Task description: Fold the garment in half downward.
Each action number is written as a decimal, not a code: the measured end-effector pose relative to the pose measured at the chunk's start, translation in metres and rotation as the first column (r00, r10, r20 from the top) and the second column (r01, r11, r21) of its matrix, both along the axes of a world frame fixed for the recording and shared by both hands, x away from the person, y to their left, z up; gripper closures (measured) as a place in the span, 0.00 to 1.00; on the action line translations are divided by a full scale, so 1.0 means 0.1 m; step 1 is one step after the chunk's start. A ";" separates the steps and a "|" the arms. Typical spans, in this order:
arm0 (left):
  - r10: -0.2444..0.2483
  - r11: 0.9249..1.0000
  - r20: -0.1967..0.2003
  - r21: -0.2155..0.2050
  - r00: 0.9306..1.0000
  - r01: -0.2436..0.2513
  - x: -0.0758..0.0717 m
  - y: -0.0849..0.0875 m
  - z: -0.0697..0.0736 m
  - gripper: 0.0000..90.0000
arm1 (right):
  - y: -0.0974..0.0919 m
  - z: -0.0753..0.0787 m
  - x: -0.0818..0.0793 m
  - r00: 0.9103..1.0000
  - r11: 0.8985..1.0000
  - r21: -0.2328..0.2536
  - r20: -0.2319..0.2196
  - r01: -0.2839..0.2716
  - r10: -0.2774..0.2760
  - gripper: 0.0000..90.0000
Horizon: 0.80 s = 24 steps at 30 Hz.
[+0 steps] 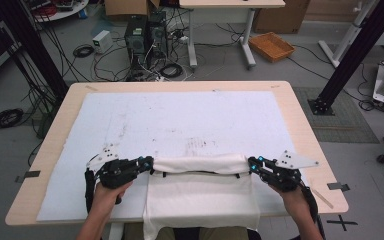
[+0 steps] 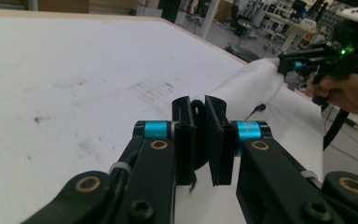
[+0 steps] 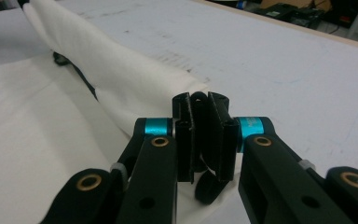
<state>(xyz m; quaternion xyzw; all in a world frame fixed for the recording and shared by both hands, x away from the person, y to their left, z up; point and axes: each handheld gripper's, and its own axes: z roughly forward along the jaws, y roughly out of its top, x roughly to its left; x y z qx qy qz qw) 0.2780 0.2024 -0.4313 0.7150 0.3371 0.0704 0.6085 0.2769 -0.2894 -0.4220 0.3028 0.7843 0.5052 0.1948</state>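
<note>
— Black jaws up close on the left gripper [image 2: 199, 140]: they stand nearly together, pinched on a dark strap and the corner of the white cloth [image 2: 256, 81].

— So it has hold of the cloth?

— Yes, clamped on it. Same on the other side: the right gripper [image 3: 200, 140] has its jaws almost shut on a black strap, with the white fold running away from its tips to the far hand.

— Where does the cloth sit between them?

— Stretched straight from one gripper to the other. From above, the left gripper [image 1: 147, 165] bites the fold's left end and the right gripper [image 1: 254, 165] its right end, and the cloth [image 1: 200, 192] hangs back from the fold toward the person, over the near edge of the table [image 1: 45, 150].

— What's under it?

— A white mat [image 1: 180, 117] covering most of the table, with faint dark scuffs just beyond the fold.

— And that dark line along the fold?

— A thin black strap [image 1: 200, 173] just under the raised edge, running between the two grippers.

— The hands?

— Each wrapped around its gripper's body, forearms coming in from the near side.
</note>
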 end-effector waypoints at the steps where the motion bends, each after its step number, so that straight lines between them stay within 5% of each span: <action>1: -0.005 1.000 -0.007 0.008 1.000 0.005 -0.03 -0.01 -0.02 0.91 | 0.00 -0.01 -0.03 1.000 1.000 -0.012 -0.002 -0.007 0.007 0.91; 3: -0.005 1.000 -0.007 0.008 1.000 0.005 -0.03 -0.01 -0.02 0.91 | -0.01 -0.02 -0.07 1.000 1.000 -0.016 -0.009 -0.012 0.012 0.91; 4: -0.023 0.998 -0.017 0.050 1.000 0.023 -0.10 -0.02 -0.04 0.91 | -0.01 -0.02 -0.07 1.000 1.000 -0.016 -0.009 -0.012 0.012 0.91; 7: -0.041 0.995 -0.026 0.090 0.999 0.043 -0.17 -0.03 -0.06 0.91 | -0.01 -0.10 -0.20 0.999 0.999 -0.041 -0.020 -0.035 0.034 0.91; 11: -0.064 0.992 -0.026 0.103 0.998 0.067 -0.26 -0.03 -0.06 0.90 | -0.02 -0.11 -0.28 0.998 0.998 -0.039 -0.047 -0.050 0.048 0.89; 12: -0.055 0.994 -0.021 0.091 0.998 0.057 -0.28 -0.02 -0.05 0.87 | -0.03 -0.11 -0.30 0.997 0.998 -0.031 -0.055 -0.053 0.051 0.86; 15: 0.032 0.999 -0.027 0.022 0.999 -0.031 -0.25 0.05 0.02 0.51 | -0.07 -0.07 -0.33 0.997 1.000 0.008 -0.076 -0.021 0.022 0.59; 16: 0.066 0.998 -0.016 0.024 0.998 -0.065 -0.23 0.07 0.05 0.47 | -0.09 -0.05 -0.32 0.997 1.000 0.020 -0.075 0.012 -0.011 0.53; 19: 0.154 0.986 -0.032 0.063 0.988 -0.152 -0.07 0.10 0.10 0.42 | -0.15 0.01 -0.25 0.992 0.992 0.050 -0.049 0.116 -0.114 0.42; 21: 0.185 0.978 -0.059 0.105 0.981 -0.178 0.06 0.08 0.09 0.42 | -0.15 0.02 -0.16 0.983 0.985 0.025 -0.068 0.172 -0.170 0.38; 24: 0.182 0.973 -0.146 0.171 0.972 -0.156 0.26 -0.01 0.00 0.42 | -0.10 -0.05 0.01 0.972 0.979 -0.032 -0.113 0.202 -0.205 0.35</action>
